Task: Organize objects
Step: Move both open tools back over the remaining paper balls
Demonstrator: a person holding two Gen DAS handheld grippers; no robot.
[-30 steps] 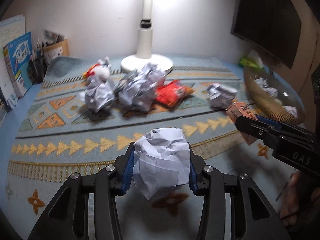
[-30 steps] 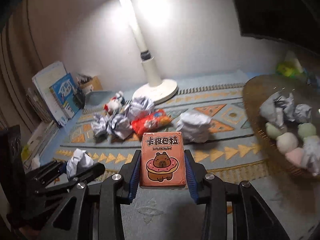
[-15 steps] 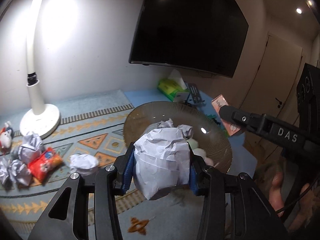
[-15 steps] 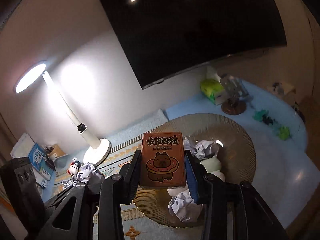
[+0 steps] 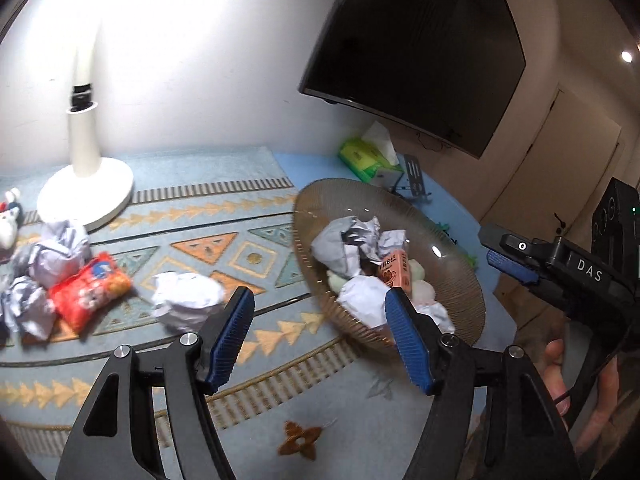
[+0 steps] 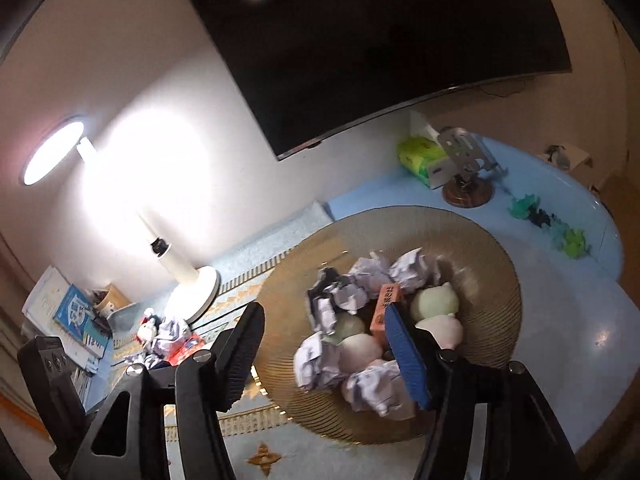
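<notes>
My left gripper point(image 5: 320, 296) hangs over the near rim of the round woven bowl point(image 5: 460, 272); its jaws are opening with nothing between them. A crumpled paper ball point(image 5: 362, 300) lies in the bowl just beyond its fingers. My right gripper point(image 6: 325, 310) hovers over the same bowl point(image 6: 460, 220), jaws also opening and empty. The orange capybara box point(image 6: 384, 312) stands among paper balls and pale round toys in the bowl, also seen as the orange box point(image 5: 394, 270). On the rug remain a paper ball point(image 5: 186, 300), a red snack bag point(image 5: 90, 290) and more crumpled paper point(image 5: 60, 248).
A white lamp base point(image 5: 86, 192) stands at the back of the rug, a small plush toy point(image 5: 8, 216) at its left. A wall screen point(image 5: 416, 52) hangs above. A green tissue pack point(image 6: 420, 152), a metal stand point(image 6: 466, 160) and small green figures point(image 6: 572, 240) lie behind the bowl. Books point(image 6: 76, 316) stand far left.
Both grippers swung right from the rug to above the bowl and opened. The paper ball left my left gripper and the orange box left my right one; both now lie in the bowl.
</notes>
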